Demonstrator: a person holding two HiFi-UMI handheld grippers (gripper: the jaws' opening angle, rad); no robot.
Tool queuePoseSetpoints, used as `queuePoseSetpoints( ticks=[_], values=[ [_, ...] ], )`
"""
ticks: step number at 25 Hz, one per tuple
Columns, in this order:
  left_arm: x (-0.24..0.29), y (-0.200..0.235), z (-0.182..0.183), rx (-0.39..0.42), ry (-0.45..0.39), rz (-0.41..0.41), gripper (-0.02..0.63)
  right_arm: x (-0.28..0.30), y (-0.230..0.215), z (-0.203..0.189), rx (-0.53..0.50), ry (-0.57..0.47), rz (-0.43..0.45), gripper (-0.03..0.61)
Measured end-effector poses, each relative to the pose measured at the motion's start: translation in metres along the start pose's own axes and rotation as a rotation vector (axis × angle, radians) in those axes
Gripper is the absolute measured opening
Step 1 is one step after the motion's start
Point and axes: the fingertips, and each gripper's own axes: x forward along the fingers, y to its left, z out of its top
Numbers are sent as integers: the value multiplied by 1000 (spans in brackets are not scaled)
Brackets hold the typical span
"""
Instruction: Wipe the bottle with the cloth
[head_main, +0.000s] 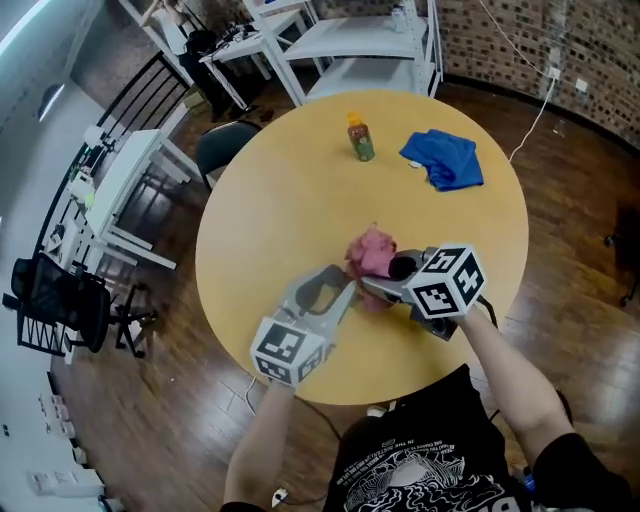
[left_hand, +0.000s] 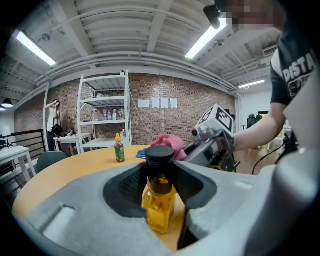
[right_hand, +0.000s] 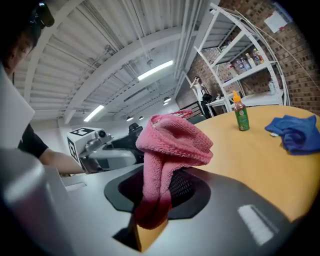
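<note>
Bottle (left_hand: 159, 196): small, amber liquid, black cap, upright between your left gripper (head_main: 343, 290) jaws. The jaws are partly closed and pressing its body below the neck. Can't tell if its base is on the table (head_main: 280, 200).

It looks rigid, light and smooth-sided, so probably slippery. Keep the grip low on the body, which leaves the cap and shoulder free for wiping. Don't squeeze harder than needed, since it could twist under the rubbing.

Pink cloth (right_hand: 170, 145): just behind the bottle and a bit above its cap. Your right gripper (head_main: 374, 290) jaws are closed on its lower end, and the rest is bunched up over them. It's soft and floppy, so it will drape and may drag. Wipe with the bunched top part.

Well beyond the bottle there's a green bottle (head_main: 361, 140), and a blue cloth (head_main: 445, 158) farther right of it. Neither is touched.
</note>
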Motion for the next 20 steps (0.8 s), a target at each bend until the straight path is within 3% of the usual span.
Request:
queuePoseSetpoints(
  ticks=[10,13,16,20],
  values=[
    [-8,-12,-4,6,8,-6,160,26,-29,-85,60,157,-193,103],
    [-6,-11,-3,-4,13,3,160,21,-37,-98,13,228,-268,104],
    [-5,-10,-3,-3,18,8,160,5,-47,-80,-6,148,-370,104],
    [-4,-10,-2,-5,9,16,160,0,-39,-68,-17,35,-425,104]
  ],
)
